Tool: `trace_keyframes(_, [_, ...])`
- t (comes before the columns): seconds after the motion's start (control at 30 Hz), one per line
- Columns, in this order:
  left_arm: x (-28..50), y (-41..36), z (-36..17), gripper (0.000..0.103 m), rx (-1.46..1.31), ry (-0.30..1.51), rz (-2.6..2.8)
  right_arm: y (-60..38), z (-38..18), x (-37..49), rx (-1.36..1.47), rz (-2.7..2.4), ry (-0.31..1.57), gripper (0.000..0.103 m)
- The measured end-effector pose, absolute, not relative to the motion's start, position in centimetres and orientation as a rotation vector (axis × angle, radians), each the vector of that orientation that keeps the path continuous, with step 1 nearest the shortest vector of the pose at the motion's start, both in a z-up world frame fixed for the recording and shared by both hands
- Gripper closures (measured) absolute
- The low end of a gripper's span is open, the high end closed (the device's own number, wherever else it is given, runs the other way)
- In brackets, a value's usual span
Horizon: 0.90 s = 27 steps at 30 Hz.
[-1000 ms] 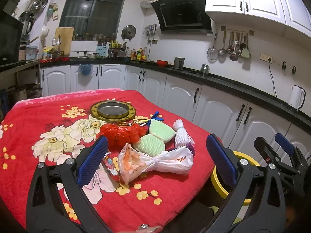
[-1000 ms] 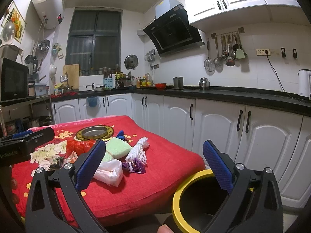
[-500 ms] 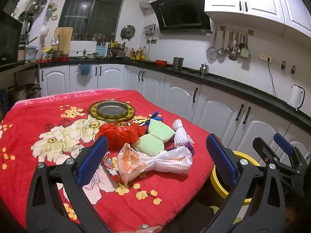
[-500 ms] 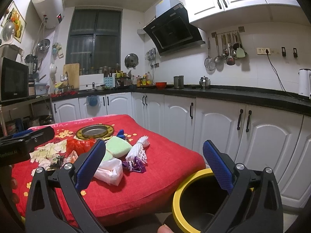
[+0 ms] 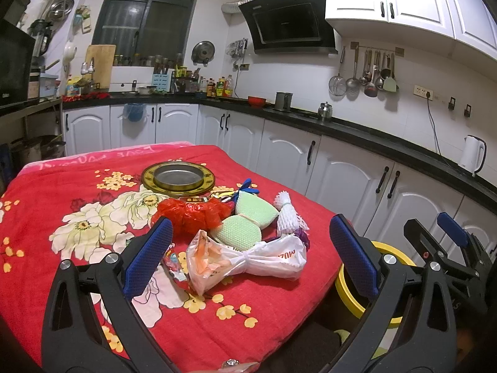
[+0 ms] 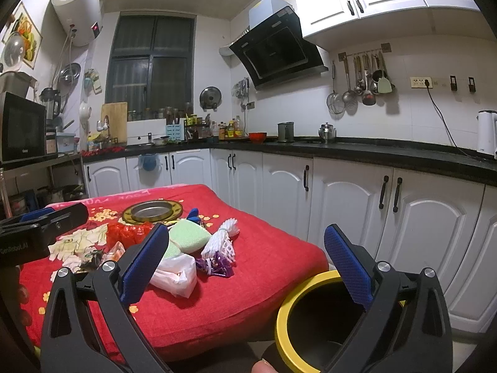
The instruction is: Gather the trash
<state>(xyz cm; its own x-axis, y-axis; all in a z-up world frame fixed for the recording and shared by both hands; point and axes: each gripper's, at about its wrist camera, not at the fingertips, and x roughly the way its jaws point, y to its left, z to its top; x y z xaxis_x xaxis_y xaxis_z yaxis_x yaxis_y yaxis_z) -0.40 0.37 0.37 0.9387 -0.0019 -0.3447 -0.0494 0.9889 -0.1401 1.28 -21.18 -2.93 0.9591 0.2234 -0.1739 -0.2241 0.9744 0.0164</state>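
Observation:
Trash lies heaped on the red flowered tablecloth (image 5: 77, 192): a knotted white plastic bag (image 5: 248, 258), a red plastic bag (image 5: 192, 213), green foam nets (image 5: 251, 214), white foam netting (image 5: 287, 211), a purple wrapper (image 6: 217, 264) and a small snack wrapper (image 5: 174, 264). My left gripper (image 5: 248, 255) hovers open just short of the white bag. To the right, beside the table, my right gripper (image 6: 245, 264) stands open above a black bin with a yellow rim (image 6: 298, 310). The same white bag (image 6: 174, 276) shows behind the right gripper's left finger.
A round metal tray with a gold rim (image 5: 178, 178) sits further back on the table. White cabinets (image 6: 279, 186) under a black counter run along the right and back. A kettle (image 5: 472, 155) stands on the counter.

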Motion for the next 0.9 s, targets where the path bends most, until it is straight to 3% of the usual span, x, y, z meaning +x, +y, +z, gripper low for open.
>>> trace_keyframes(0.43, [0.0, 1.0, 1.2, 0.01, -0.164, 0.34, 0.028, -20.1, -3.3, 1.6, 0.002, 0.304, 0.213, 0.006])
trace_keyframes(0.9, [2.8, 9.1, 1.3, 0.01, -0.223, 0.362, 0.191, -14.3, -4.1, 3.6, -0.084, 0.511, 0.297, 0.006])
